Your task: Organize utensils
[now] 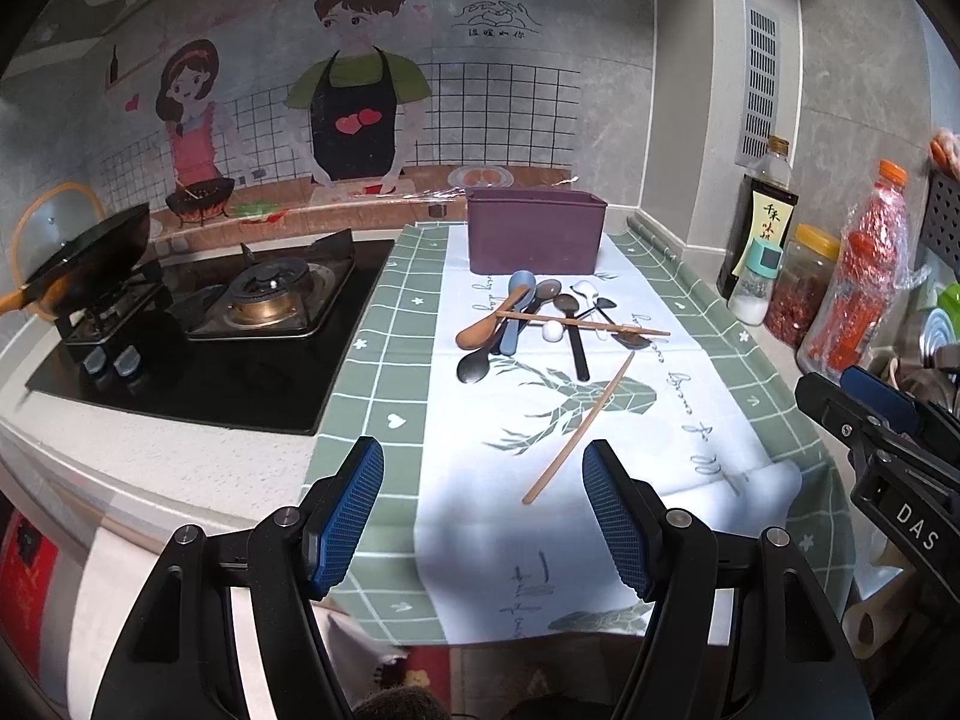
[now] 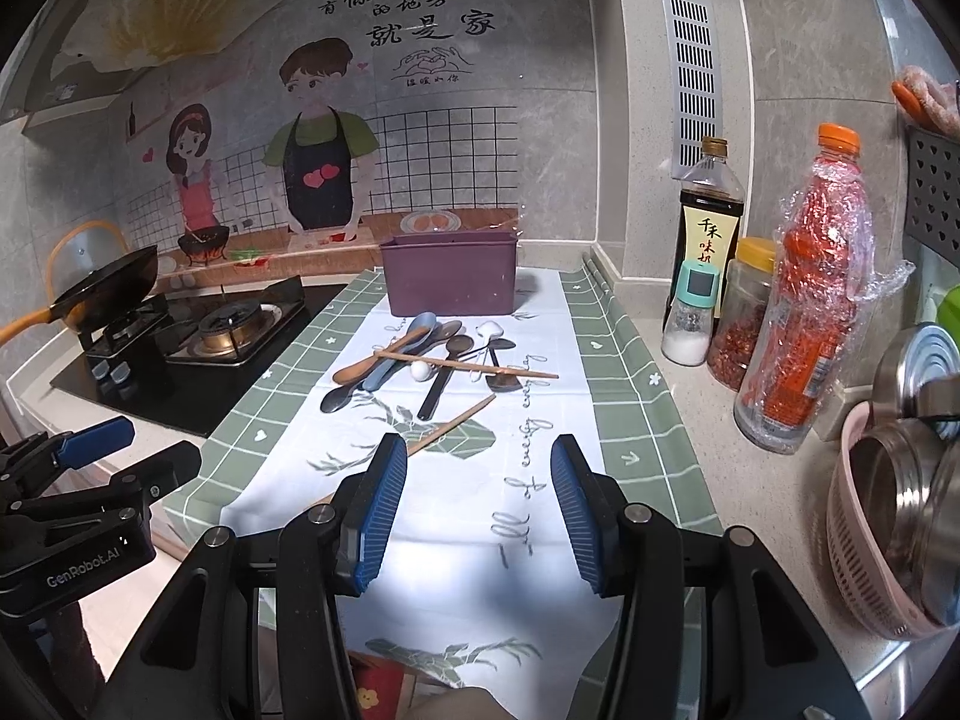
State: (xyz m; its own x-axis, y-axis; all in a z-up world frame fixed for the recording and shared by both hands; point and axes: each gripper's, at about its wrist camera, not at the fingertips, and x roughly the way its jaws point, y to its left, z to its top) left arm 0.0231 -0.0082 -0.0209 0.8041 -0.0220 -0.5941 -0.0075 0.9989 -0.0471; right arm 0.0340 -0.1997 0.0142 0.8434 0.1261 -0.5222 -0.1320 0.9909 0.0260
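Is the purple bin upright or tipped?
Upright: the purple bin stands on its base behind the spoon pile, rim facing up. Contents not visible.

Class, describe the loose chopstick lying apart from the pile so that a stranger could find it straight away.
Start at the purple box at the back of the green checked cloth. Just in front of it lies a pile of spoons. Nearer still, the lone chopstick lies slanted on the cloth's white centre, clear of the pile, unlike the other chopstick resting across the spoons.
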